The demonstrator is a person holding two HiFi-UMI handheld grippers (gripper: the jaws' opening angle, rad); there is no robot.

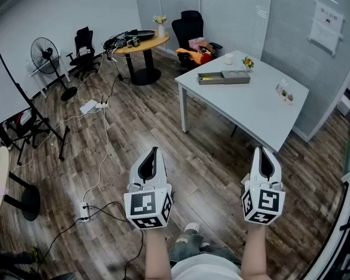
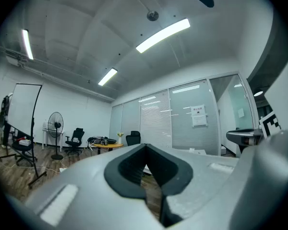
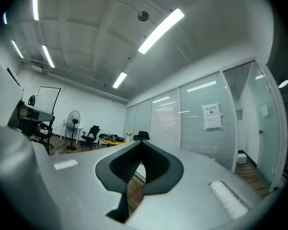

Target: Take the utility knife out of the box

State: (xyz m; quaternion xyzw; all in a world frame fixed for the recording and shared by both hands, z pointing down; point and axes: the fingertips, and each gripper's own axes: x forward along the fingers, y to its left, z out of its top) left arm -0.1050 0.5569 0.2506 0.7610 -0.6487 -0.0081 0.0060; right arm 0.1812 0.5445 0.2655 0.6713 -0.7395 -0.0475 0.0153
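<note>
Box (image 1: 224,77) grey, flat, on white table (image 1: 254,112)

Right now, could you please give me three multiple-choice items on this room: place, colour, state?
1. Where is the box? A on the white table; B on the floor; C on a chair.
2. What colour is the fan? A white; B black; C red.
3. How are the two tongs? A wide open; B shut on a knife; C shut, empty.
Answers: 1 A, it lies on that table; 2 B, cage and stand are black; 3 C, left tongs and right tongs close on nothing.
</note>
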